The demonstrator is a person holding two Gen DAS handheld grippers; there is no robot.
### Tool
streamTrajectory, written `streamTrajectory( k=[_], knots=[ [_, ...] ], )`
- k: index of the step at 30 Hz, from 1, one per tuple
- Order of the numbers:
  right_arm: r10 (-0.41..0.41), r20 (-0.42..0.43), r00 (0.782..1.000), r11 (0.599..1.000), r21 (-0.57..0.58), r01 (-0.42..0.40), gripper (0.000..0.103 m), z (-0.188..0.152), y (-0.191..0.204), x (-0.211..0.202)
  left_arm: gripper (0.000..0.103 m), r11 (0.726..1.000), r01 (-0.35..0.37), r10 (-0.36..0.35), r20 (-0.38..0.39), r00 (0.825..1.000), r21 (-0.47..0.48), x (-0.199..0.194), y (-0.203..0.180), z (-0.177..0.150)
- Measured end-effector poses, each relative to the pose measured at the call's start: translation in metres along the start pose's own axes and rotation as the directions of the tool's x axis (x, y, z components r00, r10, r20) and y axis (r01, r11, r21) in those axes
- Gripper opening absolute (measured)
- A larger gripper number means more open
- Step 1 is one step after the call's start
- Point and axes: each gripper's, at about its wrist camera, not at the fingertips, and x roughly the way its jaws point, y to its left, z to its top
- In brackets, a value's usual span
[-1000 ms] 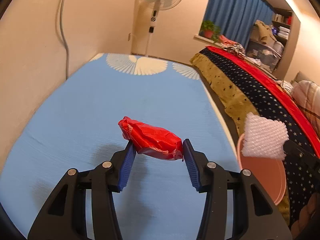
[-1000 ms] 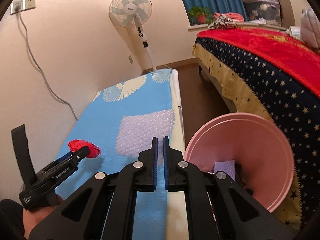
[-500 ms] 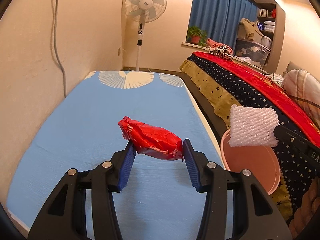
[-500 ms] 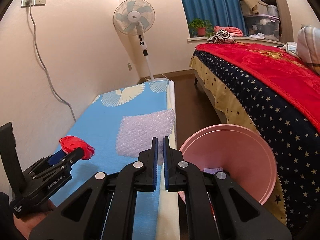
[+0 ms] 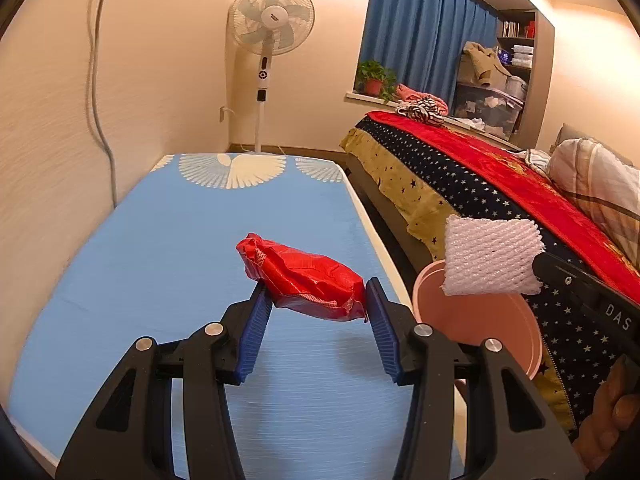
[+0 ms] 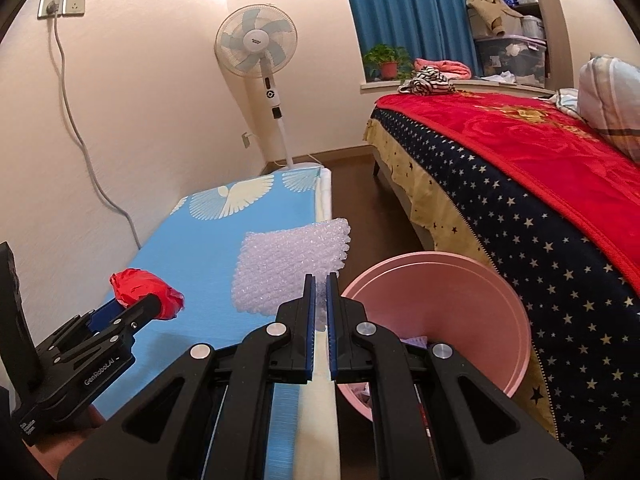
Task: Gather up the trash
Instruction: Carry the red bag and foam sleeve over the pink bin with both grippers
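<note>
My left gripper [image 5: 316, 292] is shut on a crumpled red plastic bag [image 5: 304, 276] and holds it above the blue mat [image 5: 180, 240]; it also shows in the right wrist view [image 6: 144, 290]. My right gripper [image 6: 319, 280] is shut on a sheet of white bubble wrap [image 6: 288, 264], held up beside the pink bin [image 6: 452, 300]. In the left wrist view the bubble wrap [image 5: 490, 256] hangs over the pink bin [image 5: 476, 320]. The bin stands on the floor between the mat and the bed, with some trash inside.
A bed with a red and starred navy cover [image 5: 480, 184] runs along the right. A standing fan [image 5: 272, 36] is at the far end of the mat. A cable [image 6: 80, 132] hangs from a wall socket on the left. Blue curtains [image 5: 420, 40] hang at the back.
Both grippers have risen and tilted up, still holding their items. The bubble wrap now hangs closer over the pink bin. The red bag stays gripped.
</note>
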Motion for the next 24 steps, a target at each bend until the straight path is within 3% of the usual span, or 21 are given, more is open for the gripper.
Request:
streamTrajectory(
  k=[24],
  knots=[
    [-0.092,0.017,0.996,0.994,0.062,0.091,0.005,0.005,-0.019,-0.002,0.048,0.996,0.078,-0.079,0.022,0.997,0.032,0.007,-0.023,-0.002]
  ],
)
